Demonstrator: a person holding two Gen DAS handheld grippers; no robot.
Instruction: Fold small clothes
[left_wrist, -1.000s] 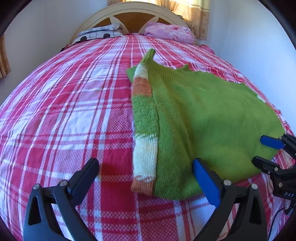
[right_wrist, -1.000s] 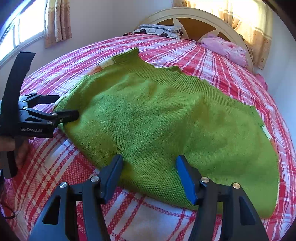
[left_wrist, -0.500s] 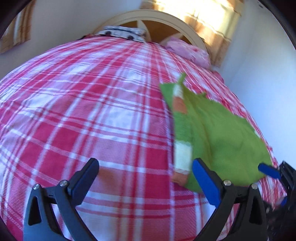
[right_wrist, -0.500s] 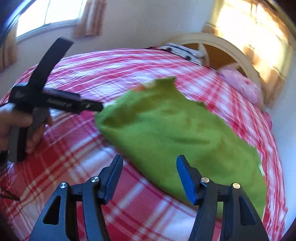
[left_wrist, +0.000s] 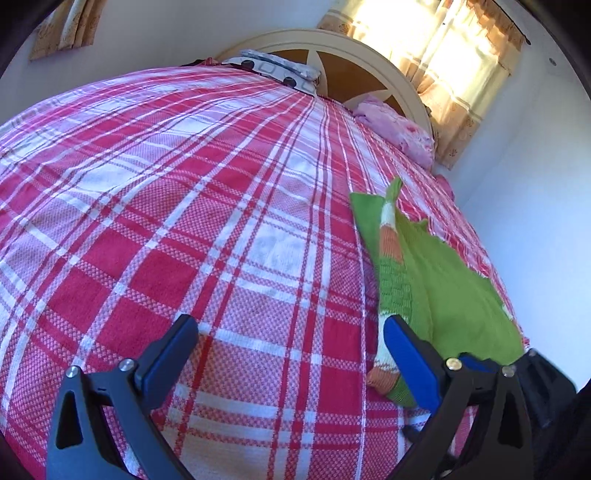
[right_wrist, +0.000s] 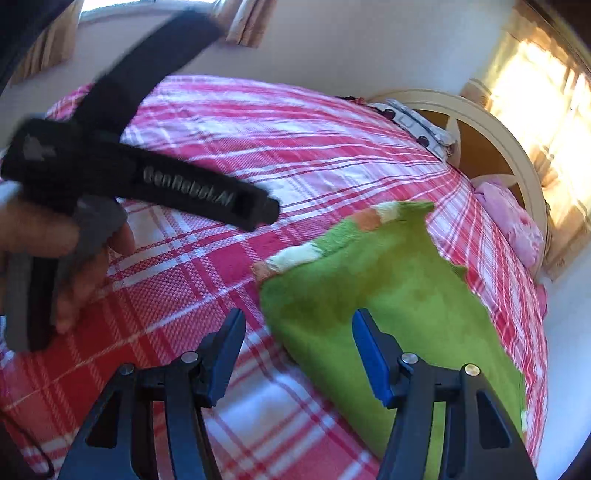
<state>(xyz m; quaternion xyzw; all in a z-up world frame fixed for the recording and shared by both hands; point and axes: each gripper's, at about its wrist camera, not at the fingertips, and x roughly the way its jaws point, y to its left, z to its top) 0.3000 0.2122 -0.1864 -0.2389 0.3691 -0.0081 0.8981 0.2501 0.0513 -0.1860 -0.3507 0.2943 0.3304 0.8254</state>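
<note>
A small green knitted sweater (left_wrist: 454, 295) lies flat on the red-and-white checked bedspread (left_wrist: 207, 229), with a striped sleeve of green, white and orange folded along its left edge. My left gripper (left_wrist: 291, 354) is open over bare bedspread, left of the sweater's lower corner, holding nothing. My right gripper (right_wrist: 297, 345) is open too; the sweater (right_wrist: 399, 295) has its near left corner between and beyond the fingers, untouched. In the right wrist view the left gripper's body (right_wrist: 147, 177) shows at upper left, held by a hand (right_wrist: 66, 258).
Two pillows, a patterned one (left_wrist: 273, 68) and a pink one (left_wrist: 395, 129), lie at the cream headboard (left_wrist: 354, 48). A white wall (left_wrist: 535, 206) runs close along the bed's right side. Curtained windows sit behind the headboard and at the left.
Both grippers have shifted left and rolled, so the sweater now sits at the right of each view. The left gripper has moved off the sweater's hem onto bare bedspread. The sweater has not moved.
</note>
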